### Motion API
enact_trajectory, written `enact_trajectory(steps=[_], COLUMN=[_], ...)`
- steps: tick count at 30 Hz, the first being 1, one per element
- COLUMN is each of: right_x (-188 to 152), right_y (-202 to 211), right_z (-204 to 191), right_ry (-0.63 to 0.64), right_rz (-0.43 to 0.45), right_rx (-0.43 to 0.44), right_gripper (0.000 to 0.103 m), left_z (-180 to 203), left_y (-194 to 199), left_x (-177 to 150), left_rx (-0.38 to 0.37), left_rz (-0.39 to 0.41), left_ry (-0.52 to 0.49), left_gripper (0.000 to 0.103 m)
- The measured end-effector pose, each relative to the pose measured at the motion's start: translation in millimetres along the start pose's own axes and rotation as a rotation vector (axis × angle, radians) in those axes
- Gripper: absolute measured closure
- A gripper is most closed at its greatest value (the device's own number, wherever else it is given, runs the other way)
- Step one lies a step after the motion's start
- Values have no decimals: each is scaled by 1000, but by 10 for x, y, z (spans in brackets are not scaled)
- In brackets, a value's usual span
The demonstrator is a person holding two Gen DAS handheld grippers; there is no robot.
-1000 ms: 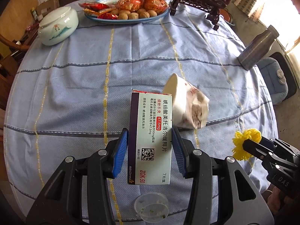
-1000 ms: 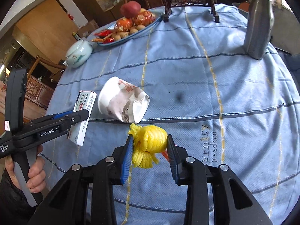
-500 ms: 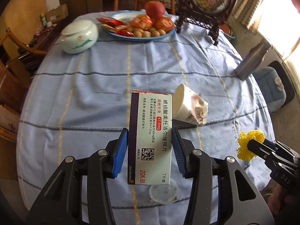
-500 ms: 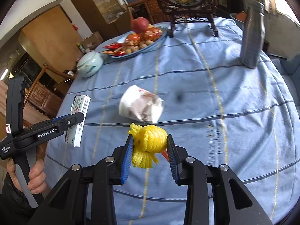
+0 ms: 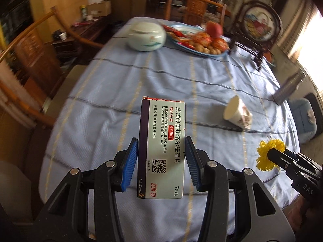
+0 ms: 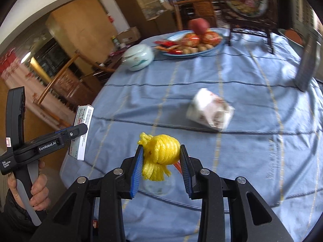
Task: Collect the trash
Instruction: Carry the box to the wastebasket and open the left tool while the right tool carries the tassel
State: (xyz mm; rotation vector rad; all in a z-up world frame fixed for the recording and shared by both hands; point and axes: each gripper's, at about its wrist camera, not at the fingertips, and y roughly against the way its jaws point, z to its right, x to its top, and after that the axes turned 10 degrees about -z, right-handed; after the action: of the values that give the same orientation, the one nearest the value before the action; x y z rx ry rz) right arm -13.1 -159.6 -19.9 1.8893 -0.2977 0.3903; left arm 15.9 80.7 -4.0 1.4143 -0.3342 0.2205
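Left gripper: the left gripper [image 5: 161, 161] points steeply down over the near edge of the table [image 5: 113, 92], its blue pads clamped on the long sides of a white medicine box [image 5: 162, 151], which is held upright off the cloth; a hand [image 6: 38, 193] wraps the handle.
Right gripper: the right gripper [image 6: 161, 162] tilts down beside it, jaws clamped on a wad of yellow foam netting [image 6: 161, 153], clear of the table.
Change: compared with a second ago both grippers sit higher and farther back; more of the room and chairs shows, the paper cup looks smaller, and both grips are unchanged.
Crushed paper cup: the cup [image 5: 238, 116] lies on its side on the blue cloth, well beyond both grippers, untouched.
Clear plastic lid: the lid [image 6: 158, 185] rests on the cloth under the netting, partly hidden.
Far end: a pale lidded ceramic jar [image 5: 146, 37] sits beside a plate of fruit and snacks [image 5: 199, 42]; a framed ornament on a dark stand [image 5: 260, 26] is to its right.
Right edge: a steel bottle [image 5: 288, 89] stands near the rim.
Left side: a wooden chair [image 5: 30, 60] stands by the table.
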Motion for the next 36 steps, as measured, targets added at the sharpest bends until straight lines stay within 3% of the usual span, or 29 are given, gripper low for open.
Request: enact_trajectory(steps=[6,21,30,36], right_x=[50,-77,-485,-741], right_y=[-163,-621,-817,-853], right_z=[-517,-1847,-2695,-3090], right_ry=[128,520,766,887], right_rz=[-38,-206,-329,-365], right_rx=[65,276,382,396], right_gripper=[68,68,68,68], left_z=[-498,-1578,-1998,-2303], left_y=[240,900,1168,1164], left_x=[-291,-1516,-2518,-3085], left_rx=[51,243,327,333], left_rz=[23,71,64,28], left_ry=[124,585,867,1020], left_gripper=[57,57,57,57])
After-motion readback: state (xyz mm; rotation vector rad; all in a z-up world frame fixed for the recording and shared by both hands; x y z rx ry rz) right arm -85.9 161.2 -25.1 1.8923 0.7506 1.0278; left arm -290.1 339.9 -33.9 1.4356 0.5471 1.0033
